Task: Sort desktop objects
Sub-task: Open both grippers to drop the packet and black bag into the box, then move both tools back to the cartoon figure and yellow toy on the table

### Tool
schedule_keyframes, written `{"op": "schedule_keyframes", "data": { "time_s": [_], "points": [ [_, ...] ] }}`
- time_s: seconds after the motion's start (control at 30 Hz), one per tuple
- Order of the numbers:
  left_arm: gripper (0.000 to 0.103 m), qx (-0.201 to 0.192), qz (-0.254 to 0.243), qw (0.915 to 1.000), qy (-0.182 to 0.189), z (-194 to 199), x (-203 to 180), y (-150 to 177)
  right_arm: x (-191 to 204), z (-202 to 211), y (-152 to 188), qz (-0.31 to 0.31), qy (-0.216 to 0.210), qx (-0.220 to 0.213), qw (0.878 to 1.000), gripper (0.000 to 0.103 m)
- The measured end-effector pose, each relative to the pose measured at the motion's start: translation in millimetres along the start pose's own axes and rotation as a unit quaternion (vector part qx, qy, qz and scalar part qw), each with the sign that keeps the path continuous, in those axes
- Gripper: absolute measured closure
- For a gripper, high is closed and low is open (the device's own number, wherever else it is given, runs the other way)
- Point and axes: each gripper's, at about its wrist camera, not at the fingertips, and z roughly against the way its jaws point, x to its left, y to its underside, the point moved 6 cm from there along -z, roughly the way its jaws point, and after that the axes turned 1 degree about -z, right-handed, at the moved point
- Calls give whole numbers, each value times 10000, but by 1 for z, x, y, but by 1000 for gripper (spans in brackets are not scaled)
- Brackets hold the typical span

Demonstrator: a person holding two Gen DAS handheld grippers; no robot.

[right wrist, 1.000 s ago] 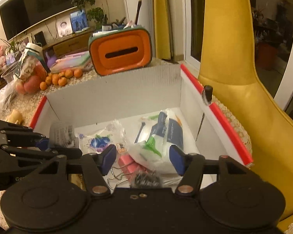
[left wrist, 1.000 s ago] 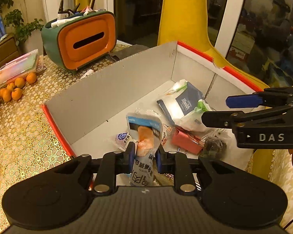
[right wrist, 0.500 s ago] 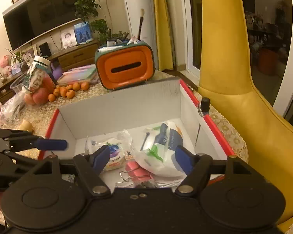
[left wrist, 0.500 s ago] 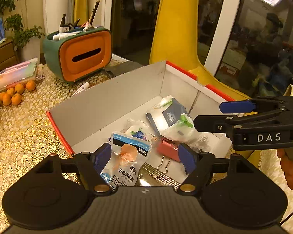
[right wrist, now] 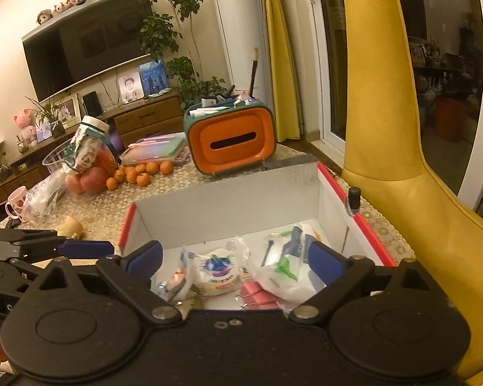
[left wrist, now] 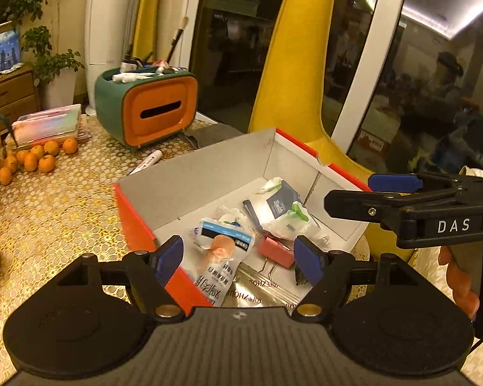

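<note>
Lying in the red-edged cardboard box (left wrist: 190,177) beside a pink binder clip (left wrist: 275,251), the snack packet (left wrist: 220,257) sits below and between the spread blue fingers of the left gripper (left wrist: 238,259), untouched. Over the same box, the right gripper (right wrist: 235,259) is empty, its jaws opening wide.

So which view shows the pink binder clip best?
The left wrist view: the clip lies in the box with its body and wire handles visible. The right wrist view shows only part of it, under a white packet.
</note>
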Motion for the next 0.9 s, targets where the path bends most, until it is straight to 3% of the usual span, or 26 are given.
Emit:
{"op": "schedule_keyframes", "data": {
  "time_s": [0.27, 0.4, 0.57, 0.83, 0.9],
  "points": [
    [28, -261, 4, 9990, -353, 40, 19, 12, 30, 14, 10, 256, 106, -105, 9996, 4],
    [20, -384, 43, 9977, -566, 60, 33, 21, 52, 16, 12, 343, 51, -88, 9994, 4],
    [19, -483, 174, 9954, -810, 81, 55, 31, 82, 17, 15, 445, -73, -64, 9990, 4],
    [1, -646, 421, 9913, -1063, 109, 97, 56, 131, 7, 17, 632, -328, -10, 9975, 1],
    [1, -656, 462, 9904, -1129, 114, 108, 63, 144, 2, 18, 692, -370, 23, 9969, 1]
  ]
}}
